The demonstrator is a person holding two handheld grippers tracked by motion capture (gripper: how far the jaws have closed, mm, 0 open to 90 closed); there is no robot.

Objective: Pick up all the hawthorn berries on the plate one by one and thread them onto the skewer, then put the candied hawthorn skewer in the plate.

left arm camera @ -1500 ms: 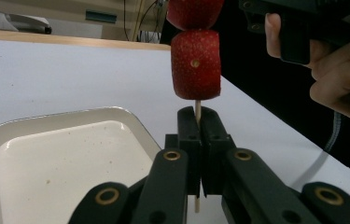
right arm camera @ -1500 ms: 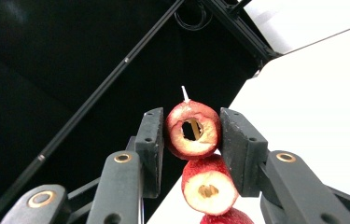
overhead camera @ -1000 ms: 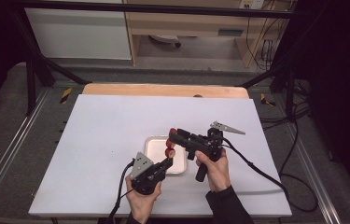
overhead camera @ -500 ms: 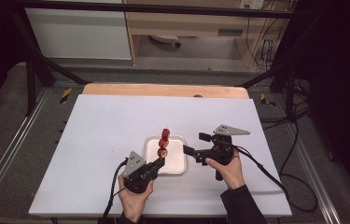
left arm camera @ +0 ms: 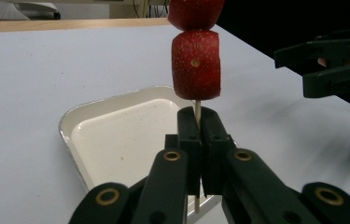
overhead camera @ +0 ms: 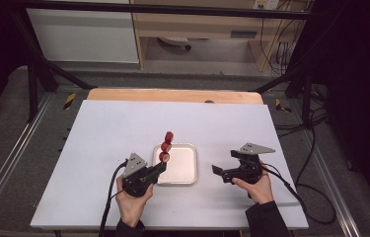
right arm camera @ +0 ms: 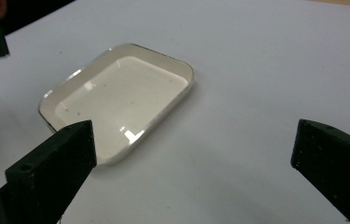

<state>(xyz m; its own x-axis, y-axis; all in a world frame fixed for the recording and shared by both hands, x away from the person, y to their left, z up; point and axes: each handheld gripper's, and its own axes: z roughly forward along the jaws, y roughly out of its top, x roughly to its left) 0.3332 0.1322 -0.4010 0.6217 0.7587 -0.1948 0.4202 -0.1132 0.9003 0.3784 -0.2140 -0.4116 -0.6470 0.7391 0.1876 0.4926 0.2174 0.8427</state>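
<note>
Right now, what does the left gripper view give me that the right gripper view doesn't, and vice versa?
Left gripper view alone: the left tool shut on a thin wooden skewer, with strawberry pieces threaded on it above the jaws.

Right gripper view alone: the right tool with its jaws spread wide and nothing between them, having just been opening, and the far rim of the tray.

Both: the white tray, with nothing lying in it, on the white table.

Two black handheld grippers, the left gripper point(overhead camera: 157, 169) and right gripper point(overhead camera: 217, 172), carry grey triangular plates, brass-ringed pivots, black cables and dark sleeves behind.
</note>
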